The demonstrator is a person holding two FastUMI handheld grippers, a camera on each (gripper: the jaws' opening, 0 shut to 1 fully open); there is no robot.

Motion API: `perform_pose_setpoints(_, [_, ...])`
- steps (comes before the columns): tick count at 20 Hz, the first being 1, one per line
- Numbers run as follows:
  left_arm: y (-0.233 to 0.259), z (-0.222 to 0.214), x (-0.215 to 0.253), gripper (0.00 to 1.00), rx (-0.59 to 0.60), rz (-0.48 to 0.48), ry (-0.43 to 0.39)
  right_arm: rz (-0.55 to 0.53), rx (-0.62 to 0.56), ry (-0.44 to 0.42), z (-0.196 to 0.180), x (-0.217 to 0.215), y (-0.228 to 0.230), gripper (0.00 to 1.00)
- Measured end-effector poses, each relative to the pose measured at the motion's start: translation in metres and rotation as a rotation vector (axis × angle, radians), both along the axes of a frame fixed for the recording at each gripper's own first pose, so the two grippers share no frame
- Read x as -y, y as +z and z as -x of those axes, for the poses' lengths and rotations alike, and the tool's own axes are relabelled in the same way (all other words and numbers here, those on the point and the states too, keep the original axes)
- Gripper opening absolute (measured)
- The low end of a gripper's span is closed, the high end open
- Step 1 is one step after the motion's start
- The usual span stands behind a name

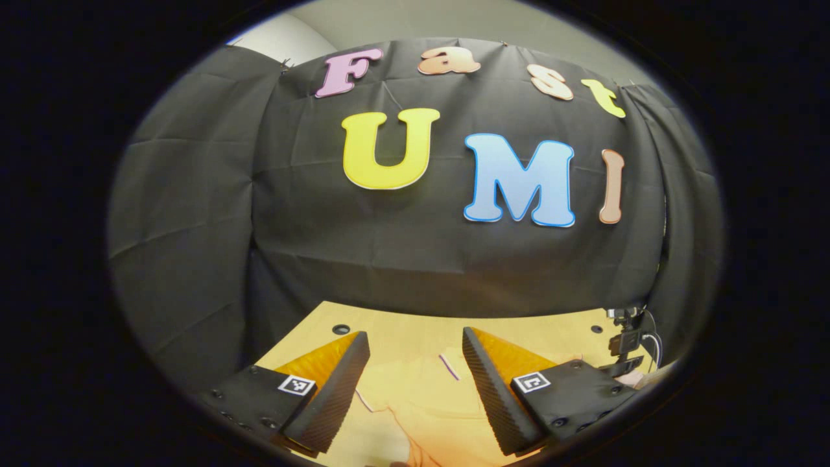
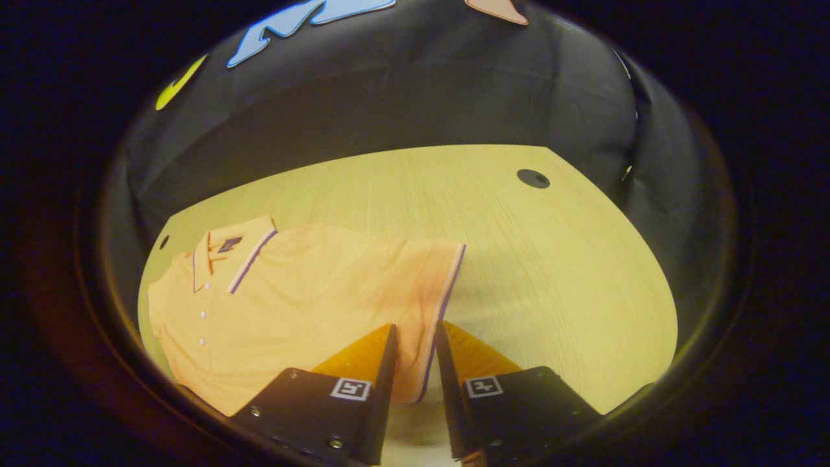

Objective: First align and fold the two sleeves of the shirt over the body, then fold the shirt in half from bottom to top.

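Shirt (image 2: 292, 305) sleeve hem lies between the right gripper's (image 2: 415, 337) fingers.

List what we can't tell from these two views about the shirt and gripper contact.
- Shirt hem and far sleeve: cut off at the edge of the right gripper view.
- Right gripper: fingers straddle the sleeve's striped edge; whether they press the cloth cannot be told.
- Left gripper, open: cloth below is cut off at the bottom of the left gripper view.
- Device at the table edge: too small to identify.
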State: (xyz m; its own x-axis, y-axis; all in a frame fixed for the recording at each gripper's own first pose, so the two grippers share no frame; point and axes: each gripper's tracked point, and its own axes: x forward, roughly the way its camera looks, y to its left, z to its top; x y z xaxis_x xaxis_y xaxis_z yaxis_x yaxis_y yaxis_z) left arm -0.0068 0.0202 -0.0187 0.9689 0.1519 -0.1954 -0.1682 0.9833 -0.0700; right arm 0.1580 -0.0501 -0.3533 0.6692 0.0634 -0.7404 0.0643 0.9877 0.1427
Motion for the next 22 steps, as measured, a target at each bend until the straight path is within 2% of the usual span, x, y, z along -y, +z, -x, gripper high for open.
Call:
perform_pose_setpoints(1, [0.000,0.001,0.000,0.94,-0.002,-0.001,-0.002,-0.022,-0.006,-0.003,0.000,-0.003,0.000,0.32])
perform_pose_setpoints(2, [0.000,0.000,0.000,0.94,-0.007,-0.003,-0.002,-0.028,-0.008,-0.010,-0.001,-0.002,0.000,0.12])
perform_pose_setpoints(4, [0.000,0.000,-0.001,0.94,-0.009,-0.003,-0.002,-0.029,-0.013,-0.004,-0.002,-0.003,0.001,0.11])
perform_pose_setpoints(6, [0.000,0.000,-0.002,0.94,-0.018,-0.006,0.001,-0.012,-0.022,-0.003,-0.003,-0.003,0.001,0.00])
perform_pose_setpoints(8, [0.000,0.000,-0.002,0.94,-0.020,-0.009,0.001,0.004,-0.028,0.006,-0.004,-0.006,0.006,0.00])
perform_pose_setpoints(13, [-0.001,0.001,-0.003,0.94,-0.024,-0.006,0.005,0.018,0.074,0.055,-0.018,-0.028,0.047,0.00])
perform_pose_setpoints(17, [0.001,0.003,-0.005,0.94,-0.025,0.013,0.018,-0.019,0.127,0.132,-0.022,-0.071,0.071,0.00])
perform_pose_setpoints(22, [-0.001,0.013,-0.026,0.94,-0.030,0.018,0.064,-0.044,0.130,0.267,-0.009,-0.135,0.076,0.00])
